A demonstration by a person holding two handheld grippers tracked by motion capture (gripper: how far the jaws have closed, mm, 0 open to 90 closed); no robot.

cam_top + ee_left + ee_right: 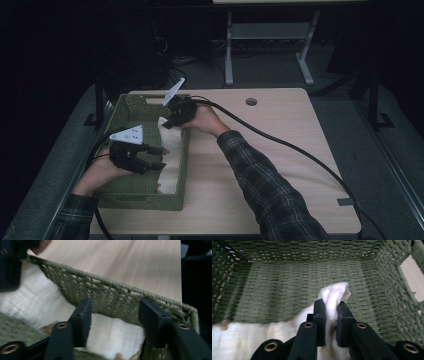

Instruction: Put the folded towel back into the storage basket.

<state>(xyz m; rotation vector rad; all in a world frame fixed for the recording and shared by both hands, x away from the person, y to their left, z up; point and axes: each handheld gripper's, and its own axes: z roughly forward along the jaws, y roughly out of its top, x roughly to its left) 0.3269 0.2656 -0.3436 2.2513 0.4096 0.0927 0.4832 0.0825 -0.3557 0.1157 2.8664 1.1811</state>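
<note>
White cloth (171, 150) lies inside the green woven basket (130, 112) at the left of the table (280, 150), draped along the basket's right wall from its far end to its near end. At the far end, the right gripper (167, 122) has its jaws pinched tight on a bunched corner of the cloth, lifting it off the basket floor. Nearer, the left gripper (160, 157) reaches in over the basket's left wall; its jaws stand apart, a folded part of the cloth lying between them with no pad pressing on it. Both forearms wear plaid sleeves (260, 180).
</note>
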